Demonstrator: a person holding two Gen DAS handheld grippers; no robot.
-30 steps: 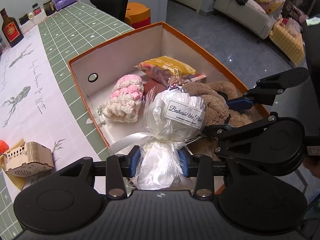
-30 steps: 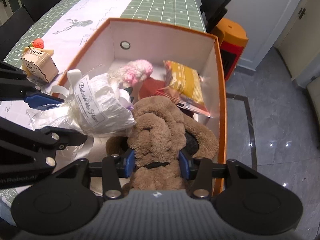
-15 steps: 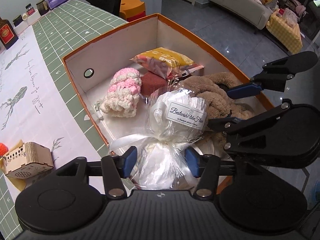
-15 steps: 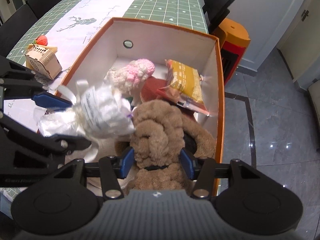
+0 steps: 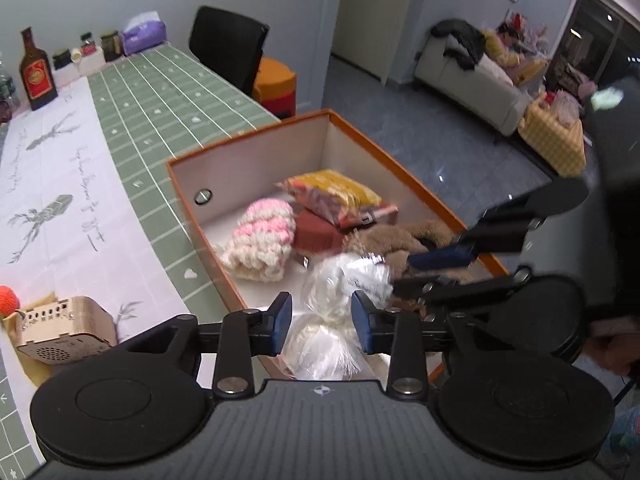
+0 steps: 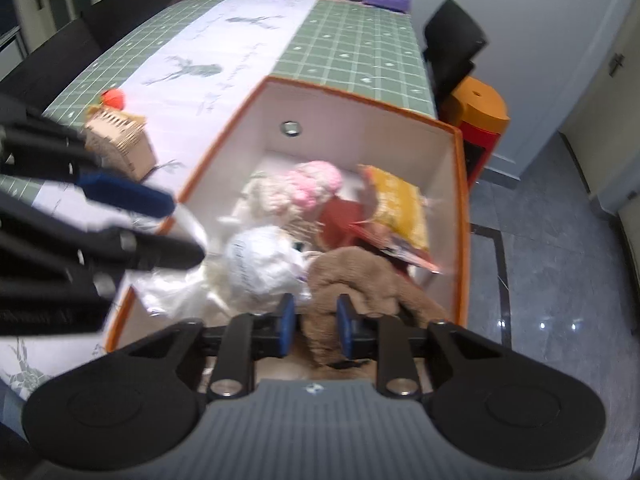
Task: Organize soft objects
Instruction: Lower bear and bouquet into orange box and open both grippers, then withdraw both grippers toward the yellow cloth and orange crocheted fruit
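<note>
Brown plush (image 6: 352, 280) pinched in closing right claw (image 6: 316, 330), closing left claw (image 5: 320, 318) loosely straddling white bundle (image 5: 340, 304).

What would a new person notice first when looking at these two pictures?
First, the orange box at the table's edge, with soft things inside: a pink and cream crochet piece and a yellow packet toward the far wall. Nearer, the left gripper straddles a white cellophane bundle, and the right gripper pinches a brown plush toy.

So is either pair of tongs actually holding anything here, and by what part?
The right tongs pinch a fold of the brown plush toy. The left tongs straddle the cellophane-wrapped white bundle at its tied neck, pads not touching: no hold.
</note>
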